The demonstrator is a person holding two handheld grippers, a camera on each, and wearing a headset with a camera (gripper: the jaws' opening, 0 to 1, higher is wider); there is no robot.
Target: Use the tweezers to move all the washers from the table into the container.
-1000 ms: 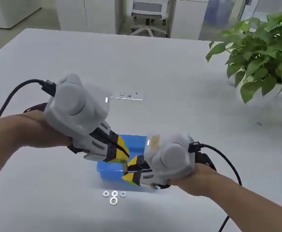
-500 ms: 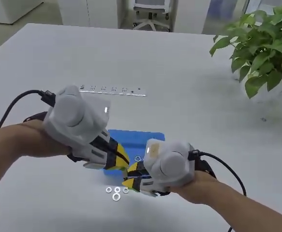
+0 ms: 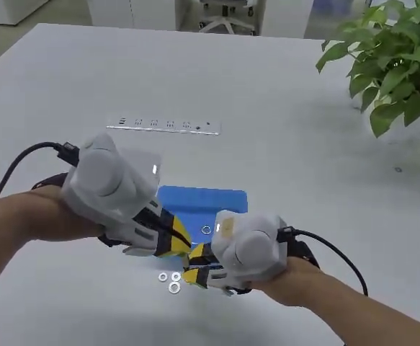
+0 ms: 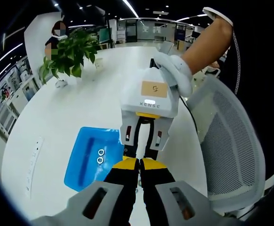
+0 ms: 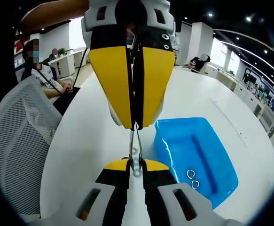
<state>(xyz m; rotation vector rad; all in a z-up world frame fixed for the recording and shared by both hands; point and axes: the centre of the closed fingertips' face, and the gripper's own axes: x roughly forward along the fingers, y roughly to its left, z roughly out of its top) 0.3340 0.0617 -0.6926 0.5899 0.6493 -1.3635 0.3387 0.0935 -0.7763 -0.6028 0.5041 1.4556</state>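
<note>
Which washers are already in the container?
The pair lying side by side on the floor of the blue container. The rest lie clustered on the bare table just outside it.

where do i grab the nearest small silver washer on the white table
Probably across its ring: the small silver metal washer lies flat on the white table, so bring the thin metal tweezers down from above, one tip through the hole, one outside the rim.

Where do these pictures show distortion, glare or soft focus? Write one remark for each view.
Head view: even light, straight table edges, the washers tiny. Left gripper view: fisheye bends the table; ceiling lights glare. Right gripper view: the left claw looms large near the lens, the tweezers a thin line under it.
</note>
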